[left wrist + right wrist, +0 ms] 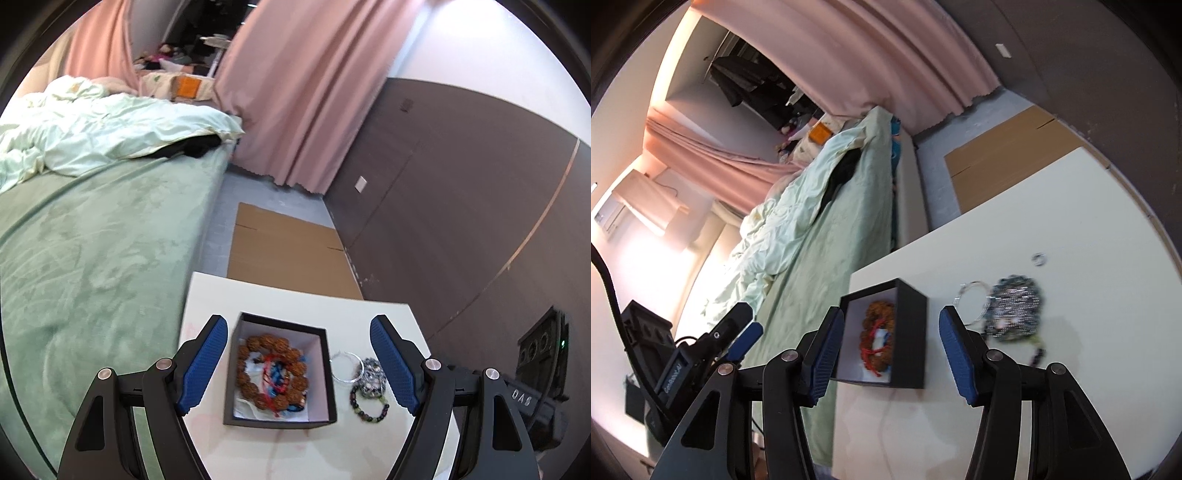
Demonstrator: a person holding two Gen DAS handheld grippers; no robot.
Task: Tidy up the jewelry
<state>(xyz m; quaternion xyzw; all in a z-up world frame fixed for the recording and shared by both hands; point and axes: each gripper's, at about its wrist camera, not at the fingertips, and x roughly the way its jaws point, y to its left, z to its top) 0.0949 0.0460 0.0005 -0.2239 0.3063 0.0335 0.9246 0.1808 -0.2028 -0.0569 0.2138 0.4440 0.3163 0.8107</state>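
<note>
A black box (330, 373) with a white lining stands on the white table (288, 299). In it lie a brown bead bracelet (255, 345) and a red and blue cord piece (275, 376). Right of the box lie a thin silver bangle (347, 367), a dark speckled bead bracelet (371, 374) and a dark and green bead bracelet (369, 406). My left gripper (301, 363) is open and empty above the box. My right gripper (892, 349) is open and empty over the box (912, 332); the bangle (973, 301), speckled beads (1015, 310) and a small silver ring (1039, 259) lie beyond.
A bed with a green cover (92, 258) runs along the table's left side. Flat cardboard (284, 251) lies on the floor behind the table. A brown wall (461, 206) and pink curtains (295, 92) stand beyond. The other gripper's body (683, 354) shows at left in the right wrist view.
</note>
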